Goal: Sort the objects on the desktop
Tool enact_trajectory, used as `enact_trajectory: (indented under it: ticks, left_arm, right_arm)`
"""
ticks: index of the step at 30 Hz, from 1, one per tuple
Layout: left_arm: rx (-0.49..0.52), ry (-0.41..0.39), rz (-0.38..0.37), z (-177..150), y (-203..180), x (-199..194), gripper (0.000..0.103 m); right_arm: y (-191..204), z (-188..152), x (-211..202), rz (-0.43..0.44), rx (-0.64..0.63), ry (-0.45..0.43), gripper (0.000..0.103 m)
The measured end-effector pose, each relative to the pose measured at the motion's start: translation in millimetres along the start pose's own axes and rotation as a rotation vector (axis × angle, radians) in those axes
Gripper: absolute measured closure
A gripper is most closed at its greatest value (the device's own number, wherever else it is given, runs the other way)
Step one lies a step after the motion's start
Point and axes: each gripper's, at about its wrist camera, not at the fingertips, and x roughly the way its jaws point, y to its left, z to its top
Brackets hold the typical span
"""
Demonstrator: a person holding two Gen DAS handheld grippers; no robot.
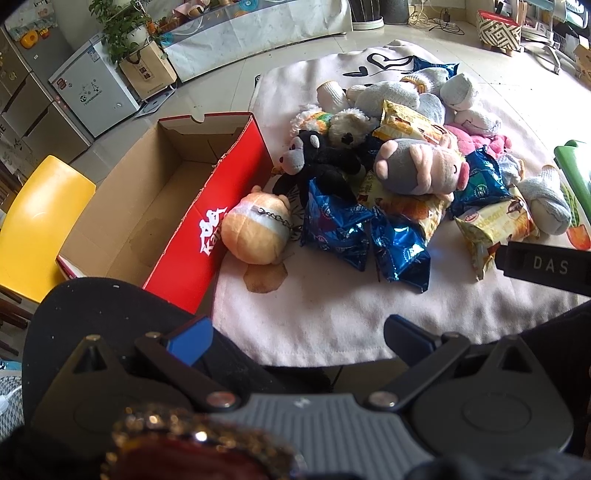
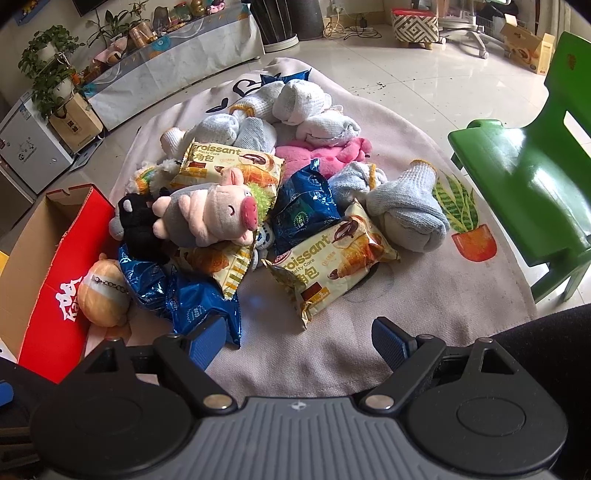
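Daylight was bright and came seemingly from the far right, where the tiled floor (image 2: 413, 70) washed out to near white. Glare sat on the blue foil packets (image 1: 400, 247) and the green chair (image 2: 532, 177). Soft shadows lay under the pile on the pink blanket (image 1: 332, 306). Fisheye bending curved the room's edges, and the corners went black. A beaded object (image 1: 192, 446) nearest the left lens was blurred.

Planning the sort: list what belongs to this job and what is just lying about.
Job: pig plush, black plush, orange plush, croissant packs, blue snack bags, rolled socks, red box.
Lying about: green chair, yellow chair, patterned stool.
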Motion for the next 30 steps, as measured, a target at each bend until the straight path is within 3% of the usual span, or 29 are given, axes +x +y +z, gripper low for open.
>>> enact_trajectory:
  ticks: [30]
  left_arm:
    - [0.001, -0.008, 0.004, 0.4, 2.4, -2.8, 0.0]
  right_arm:
    - [0.3, -0.3, 0.0, -0.001, -0.001, 0.006, 0.016]
